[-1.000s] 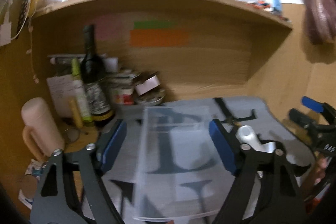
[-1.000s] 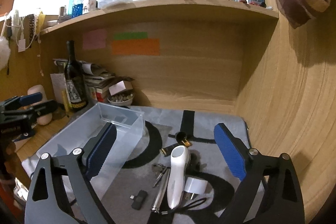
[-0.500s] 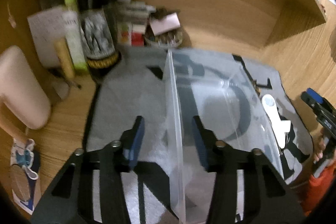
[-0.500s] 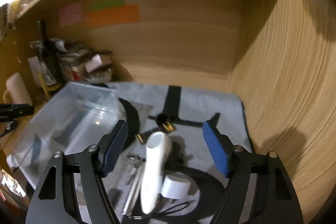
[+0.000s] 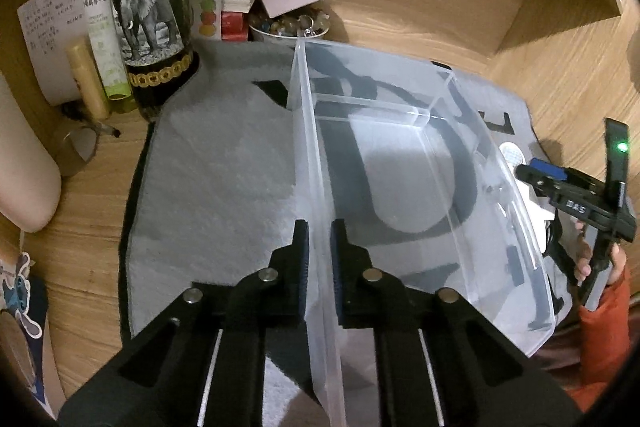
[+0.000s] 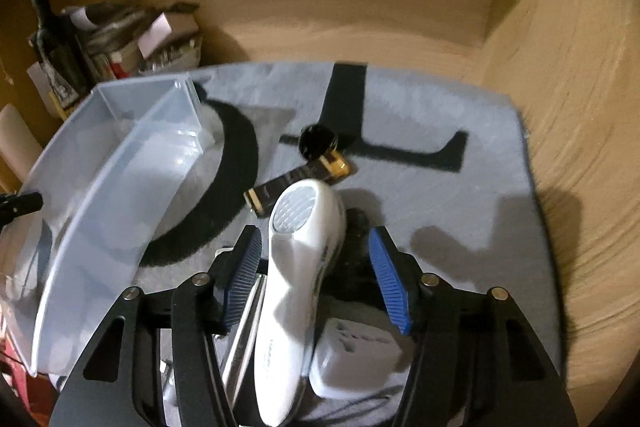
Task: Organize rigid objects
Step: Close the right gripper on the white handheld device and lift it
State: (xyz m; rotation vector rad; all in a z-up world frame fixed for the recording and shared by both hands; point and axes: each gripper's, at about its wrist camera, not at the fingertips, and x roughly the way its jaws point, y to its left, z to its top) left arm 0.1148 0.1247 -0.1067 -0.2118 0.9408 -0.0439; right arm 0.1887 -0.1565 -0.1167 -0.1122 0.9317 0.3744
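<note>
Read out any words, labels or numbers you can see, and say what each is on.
"D&S", roughly: body of the right tongs, left wrist view.
Too small or blurred to read: lettering on the green tube, handwritten note, bottle label, white handheld device.

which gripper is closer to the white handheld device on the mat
Right. The right gripper straddles the white handheld device, jaws closing on it but not yet pressing. The left gripper is across the mat, clamped on the near wall of the clear plastic bin.
</note>
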